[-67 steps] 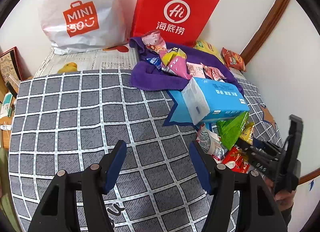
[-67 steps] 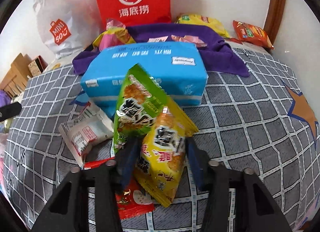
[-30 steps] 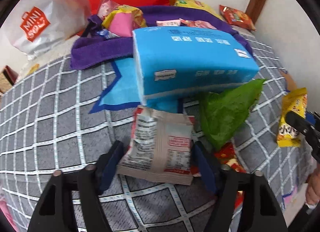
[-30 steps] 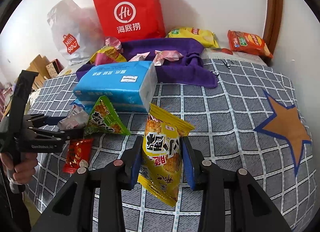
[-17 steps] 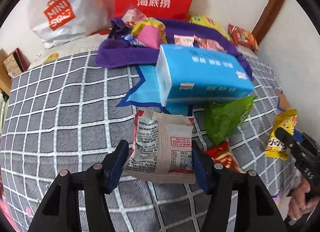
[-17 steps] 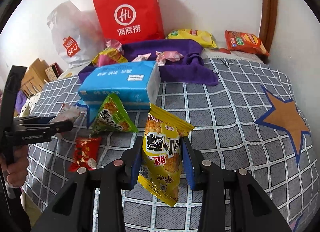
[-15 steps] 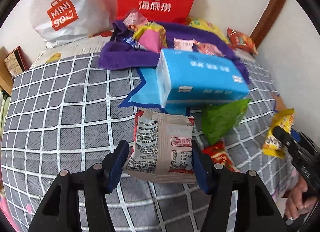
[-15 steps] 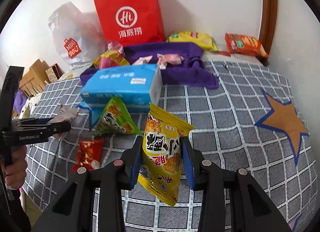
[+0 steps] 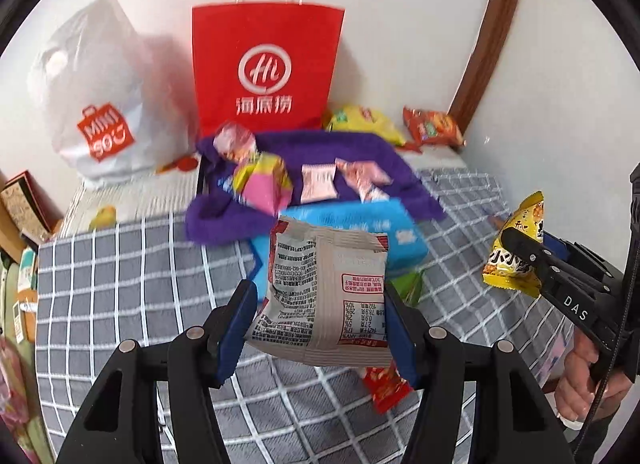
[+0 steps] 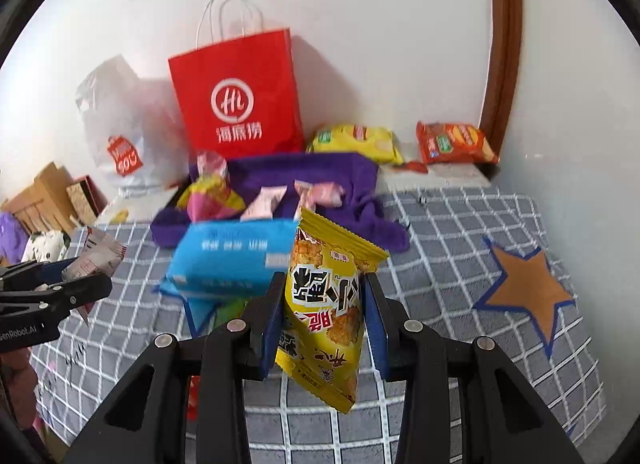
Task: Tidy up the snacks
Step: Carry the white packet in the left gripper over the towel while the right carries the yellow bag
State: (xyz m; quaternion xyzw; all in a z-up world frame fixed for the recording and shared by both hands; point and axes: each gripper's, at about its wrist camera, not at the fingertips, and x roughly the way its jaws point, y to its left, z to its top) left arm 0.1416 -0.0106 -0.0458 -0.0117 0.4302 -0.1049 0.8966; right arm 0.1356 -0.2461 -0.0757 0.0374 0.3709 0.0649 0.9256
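A crinkled grey-white foil snack packet was clamped in the left hand-held gripper, lower centre; a yellow plastic snack bag was clamped in the right hand-held gripper

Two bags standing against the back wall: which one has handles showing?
The red paper bag with the white circular logo. White twisted handles loop above its top edge. The white plastic Miniso bag to its left shows no handles, just crumpled plastic.

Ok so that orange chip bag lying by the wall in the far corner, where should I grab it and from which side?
Judging by how the orange chip bag lies flat with its long side along the wall, come from above on the bed side and pinch the near long edge or the crimped end seal, where the foil is thin. The puffed middle looks likelier to slip or crush.
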